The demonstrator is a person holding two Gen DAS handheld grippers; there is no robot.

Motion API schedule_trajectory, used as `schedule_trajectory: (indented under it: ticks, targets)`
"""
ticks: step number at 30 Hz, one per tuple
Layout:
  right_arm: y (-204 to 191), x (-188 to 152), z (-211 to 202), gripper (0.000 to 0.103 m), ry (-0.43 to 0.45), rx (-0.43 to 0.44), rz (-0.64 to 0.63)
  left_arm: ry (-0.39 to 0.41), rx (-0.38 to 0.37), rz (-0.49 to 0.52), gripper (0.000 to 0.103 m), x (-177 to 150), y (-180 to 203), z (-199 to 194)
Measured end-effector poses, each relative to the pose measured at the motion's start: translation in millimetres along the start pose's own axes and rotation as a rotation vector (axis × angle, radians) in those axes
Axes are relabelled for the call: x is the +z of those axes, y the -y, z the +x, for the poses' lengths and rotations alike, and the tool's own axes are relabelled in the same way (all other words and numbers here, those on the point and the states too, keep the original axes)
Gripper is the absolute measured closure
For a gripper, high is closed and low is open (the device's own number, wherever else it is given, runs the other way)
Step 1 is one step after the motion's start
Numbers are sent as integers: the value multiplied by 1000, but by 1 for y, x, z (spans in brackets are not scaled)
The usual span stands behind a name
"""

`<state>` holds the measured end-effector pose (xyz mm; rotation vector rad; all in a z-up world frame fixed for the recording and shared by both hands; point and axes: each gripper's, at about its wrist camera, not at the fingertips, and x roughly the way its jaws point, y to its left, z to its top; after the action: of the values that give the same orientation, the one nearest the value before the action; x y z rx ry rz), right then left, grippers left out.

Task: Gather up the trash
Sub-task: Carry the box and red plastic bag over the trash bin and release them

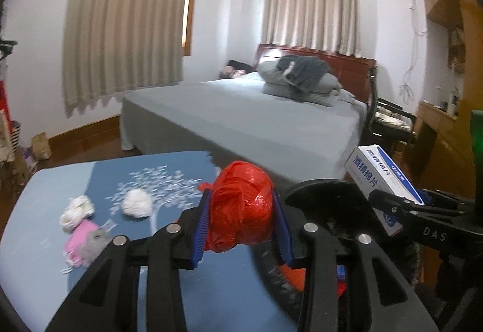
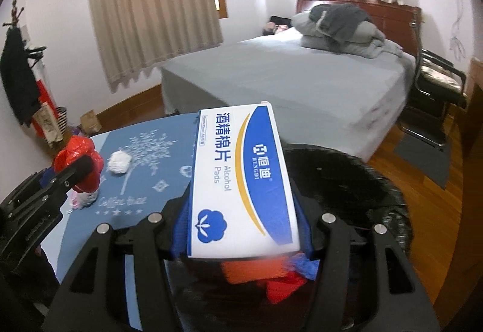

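Note:
My left gripper [image 1: 241,211] is shut on a crumpled red plastic bag [image 1: 241,208] and holds it above the blue table [image 1: 39,211], beside the black bin [image 1: 305,190]. It also shows in the right wrist view [image 2: 81,163]. My right gripper [image 2: 241,229] is shut on a white and blue alcohol pads box [image 2: 241,178] and holds it over the black bin [image 2: 347,181], which has red and blue trash [image 2: 271,277] inside. A white paper ball [image 1: 136,202], a second white wad [image 1: 76,211] and a pink and grey scrap [image 1: 86,243] lie on the table.
A bed [image 1: 241,117] with grey bedding stands behind the table. A black chair [image 2: 434,81] is to the right of the bed, with a dark mat [image 2: 422,157] on the wooden floor. Paper bags [image 1: 40,146] stand by the left wall.

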<state>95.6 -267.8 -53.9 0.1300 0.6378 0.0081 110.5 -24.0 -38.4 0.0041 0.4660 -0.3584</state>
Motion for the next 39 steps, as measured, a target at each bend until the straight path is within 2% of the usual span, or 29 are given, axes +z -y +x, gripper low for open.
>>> schedule_trajectory:
  ticks: [13,22,25,27,28,31,35,39]
  targets:
    - [63,-3,1,48,3,-80,40,-15,-144,76,64,2,70,37]
    - [87,-2,16,48,-8,-102,48,-67,-192,94,63,-2,91,65]
    - [92,-3,19,40,-14,-114,51,-81,-220,88,53,-2,94,71]
    - [97,-3,18,28,-7,-126,56,-88,-227,84,40,-3,95,73]
    - [98,-3,17,27,-1,-133,59,-88,-227,84,39,-5,94,73]
    - [103,-3,13,14,19,-137,78,-91,-217,80,30,-7,88,71]
    - [103,-5,7,8,44,-126,103,-87,-182,55,23,-9,71,64]
    - [94,-4,2,7,65,-115,92,-70,-121,30,18,-10,44,51]
